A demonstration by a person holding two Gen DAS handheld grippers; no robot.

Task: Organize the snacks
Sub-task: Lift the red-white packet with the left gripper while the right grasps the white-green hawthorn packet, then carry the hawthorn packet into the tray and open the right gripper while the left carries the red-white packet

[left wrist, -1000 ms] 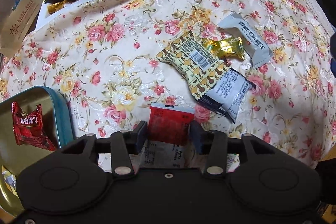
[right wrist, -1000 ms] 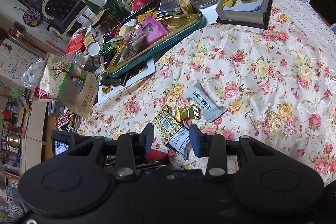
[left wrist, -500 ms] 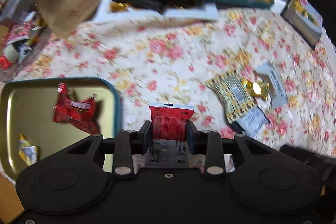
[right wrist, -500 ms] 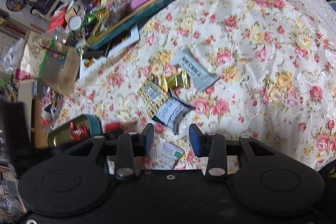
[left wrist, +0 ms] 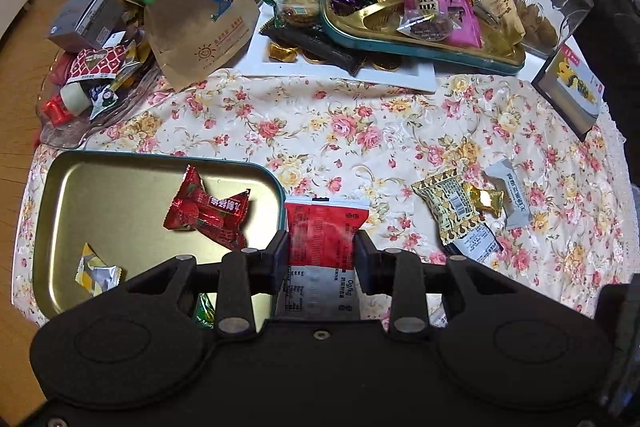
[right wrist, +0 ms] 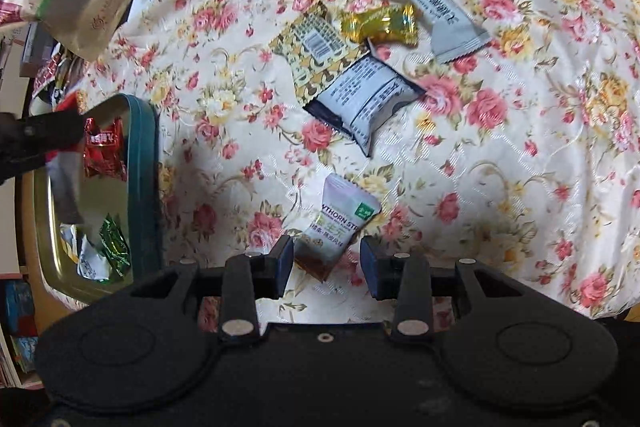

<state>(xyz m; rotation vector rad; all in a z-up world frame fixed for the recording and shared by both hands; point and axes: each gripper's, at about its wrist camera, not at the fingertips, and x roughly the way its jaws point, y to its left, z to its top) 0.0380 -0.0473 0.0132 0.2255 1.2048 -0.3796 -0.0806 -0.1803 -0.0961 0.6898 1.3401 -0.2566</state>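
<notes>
Pinched between the left gripper's (left wrist: 322, 259) fingers is a red-and-white snack packet (left wrist: 325, 227), gripped by its side edges so it hangs flat and can drop cleanly; it sits just beside the right rim of the gold tin tray (left wrist: 72, 195), which already holds a red wrapped candy (left wrist: 208, 213) and a small yellow-and-silver sweet (left wrist: 96, 273), so the tray looks like the collecting place. Further right on the floral tablecloth (left wrist: 320, 123), a loose cluster of packets waits unsorted. From the right wrist view, the right gripper's (right wrist: 326, 265) fingers stand apart, holding nothing, and frame the lower end of a white hawthorn-strip packet (right wrist: 340, 223) lying on the cloth, probably lined up as the next pick. Beyond it lie a black-and-white packet (right wrist: 364, 99), a gold candy (right wrist: 380, 25) and a grey packet (right wrist: 436, 15).
</notes>
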